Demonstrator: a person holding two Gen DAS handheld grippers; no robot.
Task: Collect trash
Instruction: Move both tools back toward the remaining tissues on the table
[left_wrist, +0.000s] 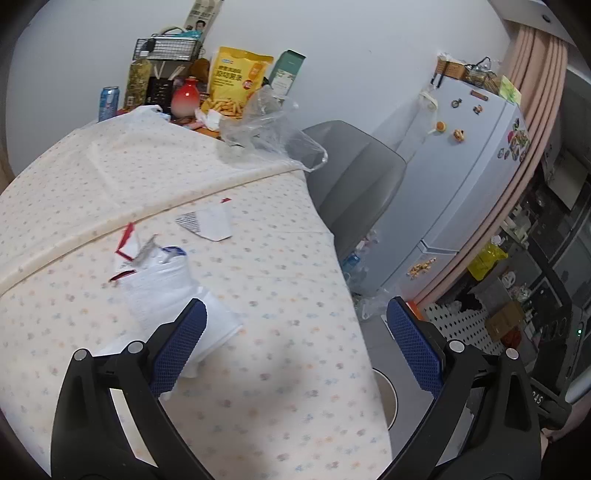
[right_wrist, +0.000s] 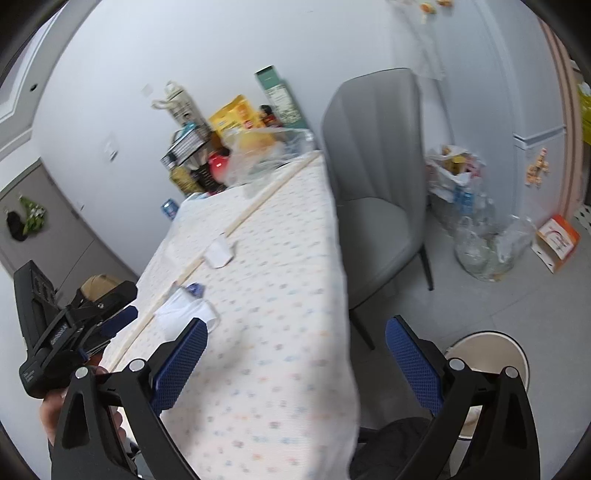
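Left wrist view: the left gripper (left_wrist: 295, 332) hangs over the table's near right side with its jaws spread wide and nothing between them. Its left finger (left_wrist: 177, 347) overlaps a crumpled white wrapper (left_wrist: 166, 284) lying on the dotted tablecloth (left_wrist: 277, 258); whether it touches the wrapper cannot be told. Just beyond the wrapper lie red-and-white torn scraps (left_wrist: 125, 240), and farther on a flat white packet (left_wrist: 208, 223), apart from the rest. A raised fold of cloth (left_wrist: 110, 221) runs across the table behind them. An empty clear plastic bag (left_wrist: 269, 136) sits at the far right corner, sagging over the edge. Cloth between the scraps and the right edge is bare.

Right wrist view: the right gripper (right_wrist: 295, 354) is released too, jaws wide and empty, straddling the table's right edge (right_wrist: 343, 295), one finger over cloth, the other over floor. A pale round bin (right_wrist: 491, 354) stands on the floor just under that outer finger. A grey chair (right_wrist: 373, 177) is pulled close to the table edge farther along, leaving a narrow gap. Beyond it, well clear of the table, filled clear bags of rubbish (right_wrist: 484, 240) sit against the fridge (right_wrist: 535, 92).
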